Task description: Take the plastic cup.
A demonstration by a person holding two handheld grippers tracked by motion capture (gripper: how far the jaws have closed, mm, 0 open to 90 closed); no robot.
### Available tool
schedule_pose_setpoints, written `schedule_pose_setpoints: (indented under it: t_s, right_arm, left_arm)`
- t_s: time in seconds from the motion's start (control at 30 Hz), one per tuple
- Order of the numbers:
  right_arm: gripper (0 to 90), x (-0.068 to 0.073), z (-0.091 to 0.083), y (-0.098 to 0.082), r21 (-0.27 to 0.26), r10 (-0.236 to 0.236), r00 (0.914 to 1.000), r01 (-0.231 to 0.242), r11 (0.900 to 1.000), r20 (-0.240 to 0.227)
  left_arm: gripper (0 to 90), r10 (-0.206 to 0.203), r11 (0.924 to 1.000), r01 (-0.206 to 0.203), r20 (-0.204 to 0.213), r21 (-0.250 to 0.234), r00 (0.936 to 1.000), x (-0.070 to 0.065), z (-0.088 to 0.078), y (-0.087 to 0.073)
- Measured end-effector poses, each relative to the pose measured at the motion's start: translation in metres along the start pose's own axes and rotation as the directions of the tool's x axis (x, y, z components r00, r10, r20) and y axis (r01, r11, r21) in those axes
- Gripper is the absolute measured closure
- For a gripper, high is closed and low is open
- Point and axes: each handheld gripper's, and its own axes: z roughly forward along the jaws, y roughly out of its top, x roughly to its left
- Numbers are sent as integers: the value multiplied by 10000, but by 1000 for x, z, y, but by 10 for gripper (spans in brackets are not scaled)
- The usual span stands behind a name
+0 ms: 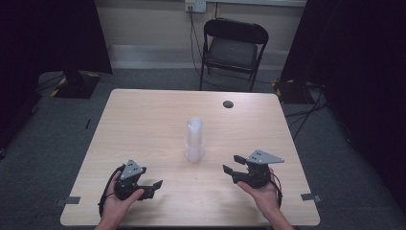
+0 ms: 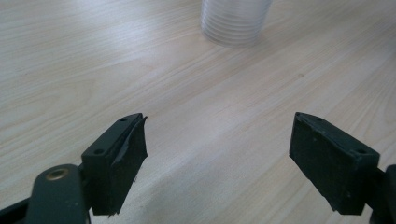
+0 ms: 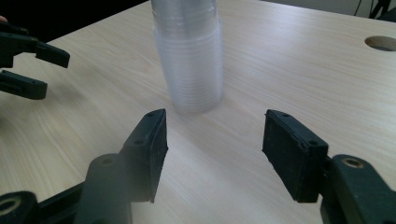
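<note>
A tall stack of clear plastic cups (image 1: 194,139) stands upright near the middle of the pale wooden table (image 1: 143,120). My left gripper (image 1: 155,188) rests low at the front left, held by a hand, its jaws pointing right toward the stack. In the left gripper view its jaws (image 2: 217,135) stand open over bare wood, with the cup stack (image 2: 236,21) farther ahead. My right gripper (image 1: 230,163) hovers at the front right, pointing left at the stack. In the right gripper view it (image 3: 215,133) is open and empty, with the cups (image 3: 189,60) just beyond the tips.
A round cable hole (image 1: 228,104) lies in the tabletop at the back right. A black folding chair (image 1: 232,48) stands behind the table. The left gripper (image 3: 42,70) shows at the far left of the right gripper view. Grey carpet surrounds the table.
</note>
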Motion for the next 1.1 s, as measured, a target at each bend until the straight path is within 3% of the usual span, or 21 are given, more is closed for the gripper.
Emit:
schedule_pose_setpoints:
  t_s: [0.27,0.67,1.1]
  right_arm:
    - [390,4,10,16,-329,-294,9991,283,9991,-316]
    - [346,12,31,42,-402,-853,9947,831,9957,-567]
    - [290,16,54,57,-599,-949,9919,900,9941,-841]
  left_arm:
    - [189,-76,10000,76,7,15,10000,2,0,-1]
    - [189,-1,9999,0,-75,-150,10000,3,-3,0]
    - [189,16,10000,-17,-70,-91,10000,3,-1,0]
